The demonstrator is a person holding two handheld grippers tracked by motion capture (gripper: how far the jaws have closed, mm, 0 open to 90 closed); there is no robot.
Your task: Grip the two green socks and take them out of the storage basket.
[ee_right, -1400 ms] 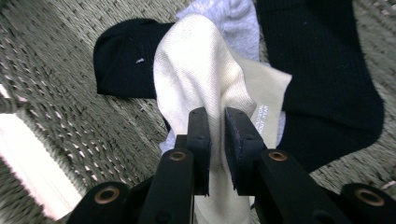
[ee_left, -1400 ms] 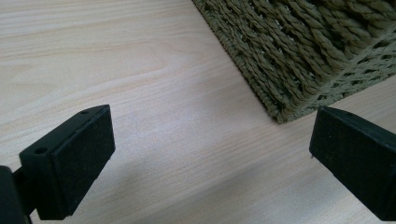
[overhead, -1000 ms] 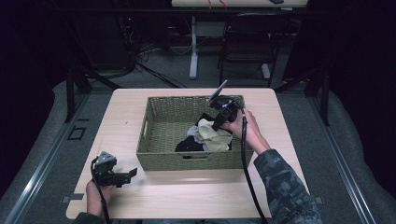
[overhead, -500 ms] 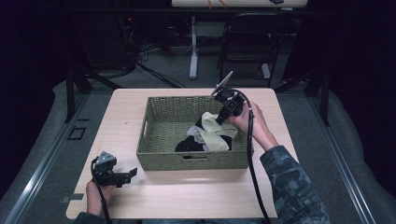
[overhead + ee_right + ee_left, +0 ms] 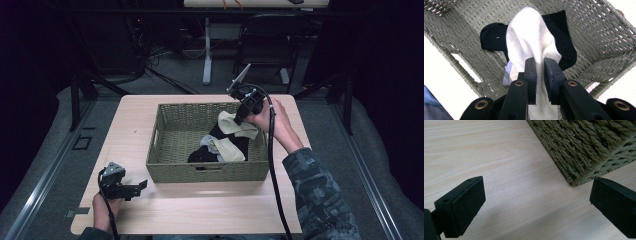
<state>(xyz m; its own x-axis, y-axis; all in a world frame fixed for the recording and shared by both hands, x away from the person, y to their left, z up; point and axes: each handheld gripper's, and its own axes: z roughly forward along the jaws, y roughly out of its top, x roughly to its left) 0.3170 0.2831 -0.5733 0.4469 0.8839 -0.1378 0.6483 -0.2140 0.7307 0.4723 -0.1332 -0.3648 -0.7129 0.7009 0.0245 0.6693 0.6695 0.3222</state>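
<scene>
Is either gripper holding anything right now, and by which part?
The right gripper is shut on the white cloth, pinching a bunched fold over the basket. The left gripper is open, holding nothing.

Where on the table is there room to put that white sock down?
Bare wood lies on the table left of the basket, and in a strip between the basket's front wall and the near edge. The left gripper rests at the near left. Inside the basket, the left half is bare weave; the right half is crowded with dark socks under the white sock the right gripper holds.
</scene>
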